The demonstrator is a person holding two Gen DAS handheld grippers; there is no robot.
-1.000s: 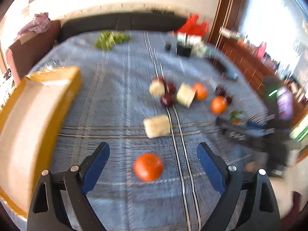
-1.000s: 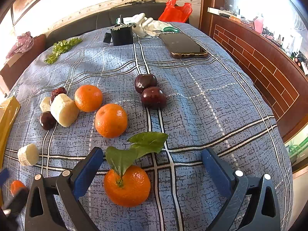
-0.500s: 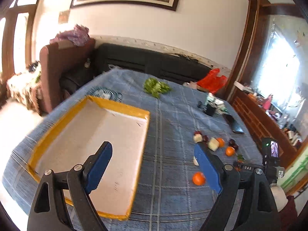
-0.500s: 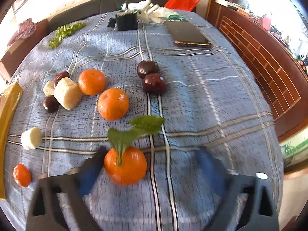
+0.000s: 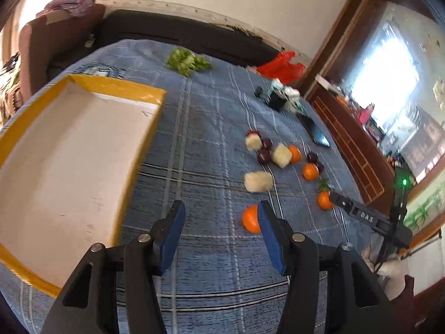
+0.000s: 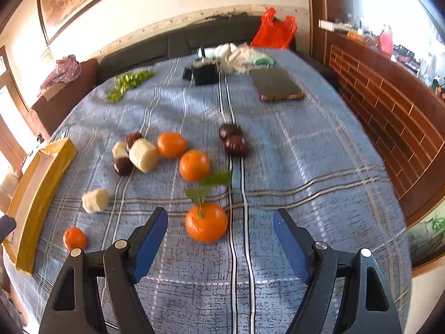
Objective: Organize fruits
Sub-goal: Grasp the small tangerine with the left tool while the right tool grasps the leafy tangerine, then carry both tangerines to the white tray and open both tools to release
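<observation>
Tongs first: the right gripper [image 6: 221, 224] stands wide apart and holds nothing, with the leafy orange [image 6: 206, 222] on the cloth [image 6: 306, 167] just ahead, between the line of its two fingers but not yet between the pads. The left gripper [image 5: 219, 222] is also parted, somewhat narrower, and empty; its right finger hides part of a small orange [image 5: 249, 218] lying just beyond it on the cloth.

Farther out the other fruit is scattered: two more oranges [image 6: 194, 165], dark plums [image 6: 235, 142], and pale peeled chunks [image 6: 143, 154], one chunk [image 6: 95, 200] lying apart nearer the tray. The tray [image 5: 155, 94], yellow-rimmed with a white floor, lies to the left side and has no fruit in it that shows. A phone [image 6: 278, 87], green leaves [image 6: 128, 85] and a red bag [image 6: 274, 33] sit at the far end, well apart from the fruit.

By my reading the sorting has barely begun: this is the approach to a first pick. The right gripper needs to go forward and down until the leafy orange sits between the pads, then close gently, since round fruit may roll on soft cloth. The left could likewise take the small orange and carry it to the tray.
</observation>
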